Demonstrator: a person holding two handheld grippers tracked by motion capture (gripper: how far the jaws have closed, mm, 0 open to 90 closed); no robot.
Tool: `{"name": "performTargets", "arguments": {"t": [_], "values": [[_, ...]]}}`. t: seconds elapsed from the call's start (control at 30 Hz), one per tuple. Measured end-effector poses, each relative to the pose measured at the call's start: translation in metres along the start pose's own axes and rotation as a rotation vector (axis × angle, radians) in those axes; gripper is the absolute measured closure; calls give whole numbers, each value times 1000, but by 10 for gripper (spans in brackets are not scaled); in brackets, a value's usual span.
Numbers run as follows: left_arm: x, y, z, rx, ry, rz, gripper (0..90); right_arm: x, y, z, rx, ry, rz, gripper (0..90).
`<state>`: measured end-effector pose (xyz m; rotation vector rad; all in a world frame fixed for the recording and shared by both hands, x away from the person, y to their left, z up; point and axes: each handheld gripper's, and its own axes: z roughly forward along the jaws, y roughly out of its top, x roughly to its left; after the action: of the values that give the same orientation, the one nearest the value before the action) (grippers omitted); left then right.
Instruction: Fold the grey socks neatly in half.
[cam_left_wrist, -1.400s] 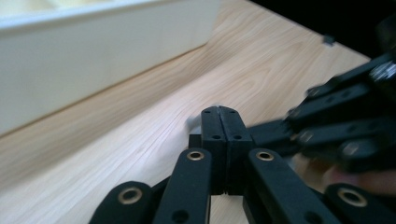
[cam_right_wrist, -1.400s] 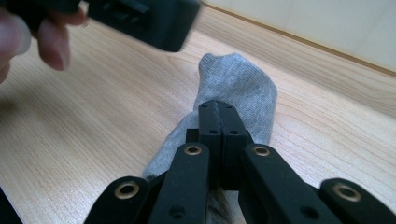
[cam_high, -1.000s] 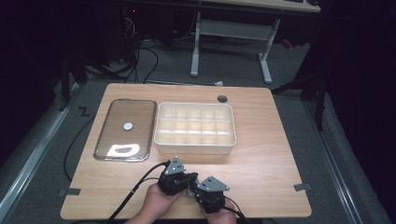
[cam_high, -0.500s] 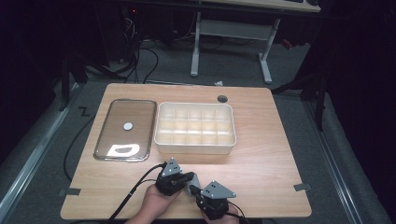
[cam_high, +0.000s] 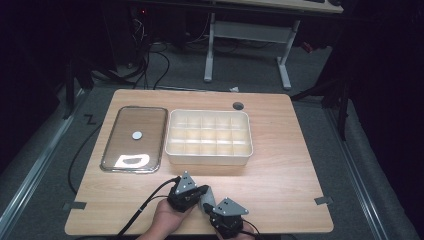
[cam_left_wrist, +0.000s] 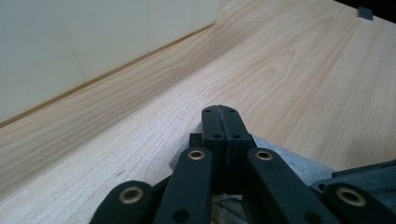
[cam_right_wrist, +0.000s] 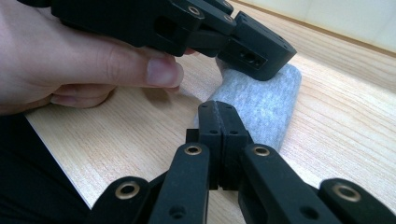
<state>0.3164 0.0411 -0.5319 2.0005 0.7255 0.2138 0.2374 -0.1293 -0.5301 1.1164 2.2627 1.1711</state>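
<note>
Fingers: both pairs clenched, nothing between | left gripper tip resting on grey felt pad | right gripper just beside pad | pad on table near front edge, before compartment box

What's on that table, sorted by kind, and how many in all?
Cream divided box: 1
Clear lid: 1
Grey felt pad: 1
Handheld claws, left claw and right claw: 2
Total: 5
</note>
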Motion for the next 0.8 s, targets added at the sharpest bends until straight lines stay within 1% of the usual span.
{"name": "performTargets", "arguments": {"t": [0.07, 0.13, 0.17, 0.23, 0.27, 0.3, 0.33, 0.4, 0.43, 0.47, 0.5, 0.57, 0.6, 0.63, 0.7, 0.77, 0.8], "values": [[1, 0, 0, -1, -5, -6, 900, 0, 0, 0, -2, 2, 4, 900], [1, 0, 0, -2, -3, -6, 900, -3, 3, -3, 5, 22, 25, 900], [1, 0, 0, -3, -3, -7, 900, -3, 5, -6, -5, 26, 28, 900], [2, 0, 0, -4, -7, -12, 900, -7, 12, -18, -45, 18, 32, 900], [2, 0, 0, -4, -7, -12, 900, -7, 12, -18, -45, 18, 32, 900], [2, 0, 0, -4, -8, -15, 900, -13, 16, -23, -54, -2, 47, 900], [2, 0, 0, -4, -8, -15, 900, -13, 16, -23, -54, -2, 47, 900], [1, 0, -1, -5, -4, -10, 900, -20, 19, -23, -46, -7, 75, 840], [1, 0, -1, -6, -3, -9, 900, -25, 21, -19, -19, 10, 103, 776], [1, 0, -1, -6, -3, -9, 900, -25, 21, -19, -19, 10, 103, 776], [1, 0, -1, -6, -3, -9, 900, -25, 22, -16, -6, 15, 115, 736], [1, 0, -1, -6, -3, -11, 900, -26, 22, -10, 18, 38, 155, 625], [1, 0, -1, -7, -4, -12, 900, -26, 22, -6, 39, 35, 178, 587], [1, 0, -1, -7, -3, -12, 900, -26, 22, -4, 46, 31, 181, 561], [1, -1, -2, -8, -5, -14, 900, -29, 22, 2, 72, 29, 217, 481], [1, -1, -2, -12, -5, -17, 900, -33, 20, 6, 88, 27, 248, 441], [1, -1, -2, -14, -5, -19, 900, -34, 19, 8, 98, 27, 254, 430]]}}
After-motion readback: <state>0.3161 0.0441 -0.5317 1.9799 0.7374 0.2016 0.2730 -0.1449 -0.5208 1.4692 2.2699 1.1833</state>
